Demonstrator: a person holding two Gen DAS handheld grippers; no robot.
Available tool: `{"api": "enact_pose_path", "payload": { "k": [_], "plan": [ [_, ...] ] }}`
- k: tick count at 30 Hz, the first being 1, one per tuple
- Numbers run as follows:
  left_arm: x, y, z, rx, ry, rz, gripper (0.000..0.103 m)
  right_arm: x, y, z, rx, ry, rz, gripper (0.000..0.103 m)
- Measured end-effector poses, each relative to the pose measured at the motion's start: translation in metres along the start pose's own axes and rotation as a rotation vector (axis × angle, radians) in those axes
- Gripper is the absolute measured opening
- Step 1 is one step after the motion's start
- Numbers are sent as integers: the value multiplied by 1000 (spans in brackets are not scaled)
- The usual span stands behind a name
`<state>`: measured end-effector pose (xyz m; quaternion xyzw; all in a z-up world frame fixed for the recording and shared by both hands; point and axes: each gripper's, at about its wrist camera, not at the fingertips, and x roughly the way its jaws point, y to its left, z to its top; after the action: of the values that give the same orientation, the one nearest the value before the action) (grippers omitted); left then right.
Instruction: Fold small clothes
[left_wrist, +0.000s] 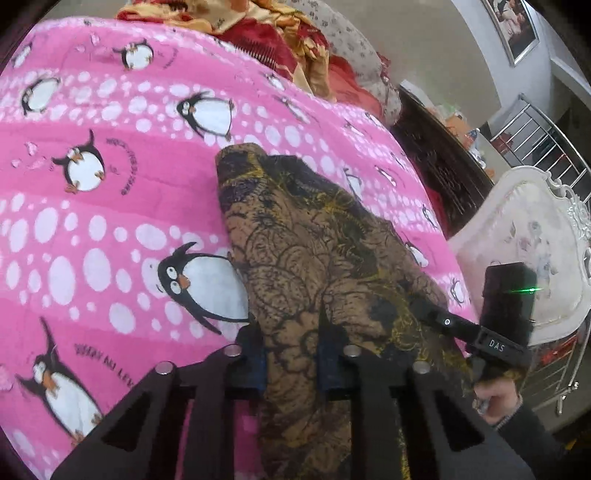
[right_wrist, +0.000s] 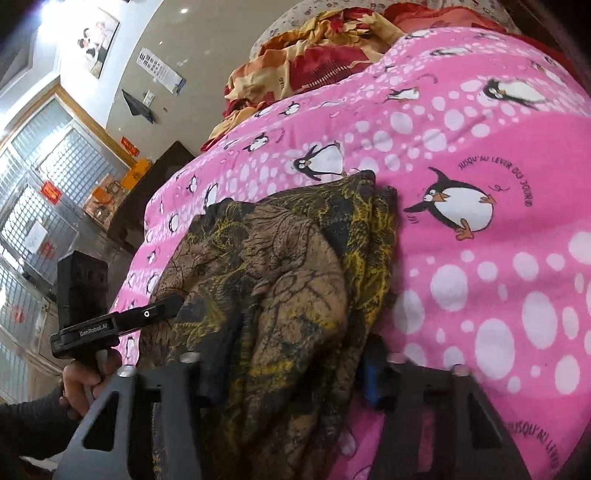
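A small brown garment (left_wrist: 314, 251) with black and yellow print lies on a pink penguin blanket (left_wrist: 92, 221). My left gripper (left_wrist: 291, 365) is shut on the garment's near edge, with cloth bunched between its blue pads (left_wrist: 328, 365). The right gripper (left_wrist: 436, 317) shows at the garment's right side in the left wrist view. In the right wrist view the same garment (right_wrist: 280, 266) lies partly folded on the blanket (right_wrist: 480, 277). My right gripper (right_wrist: 295, 373) holds a thick fold of it between its fingers. The left gripper (right_wrist: 159, 314) sits at the cloth's left edge.
A red and gold quilt (left_wrist: 280, 40) is heaped at the far end of the bed, also in the right wrist view (right_wrist: 314, 55). A white padded headboard (left_wrist: 528, 251) and metal rack (left_wrist: 543, 136) stand right of the bed. Dark furniture (right_wrist: 147, 192) and windows lie left.
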<state>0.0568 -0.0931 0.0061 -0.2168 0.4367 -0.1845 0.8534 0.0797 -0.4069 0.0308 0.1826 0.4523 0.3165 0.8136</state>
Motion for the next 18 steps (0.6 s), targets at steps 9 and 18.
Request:
{"api": "enact_pose_path", "payload": {
  "k": [9,18],
  "plan": [
    [-58,34,32,56,-43,29,16,21,51,25,44,8,44,26],
    [-97,147,68,-29,-16,163,21,120,88,32,132,58,133,20]
  ]
}}
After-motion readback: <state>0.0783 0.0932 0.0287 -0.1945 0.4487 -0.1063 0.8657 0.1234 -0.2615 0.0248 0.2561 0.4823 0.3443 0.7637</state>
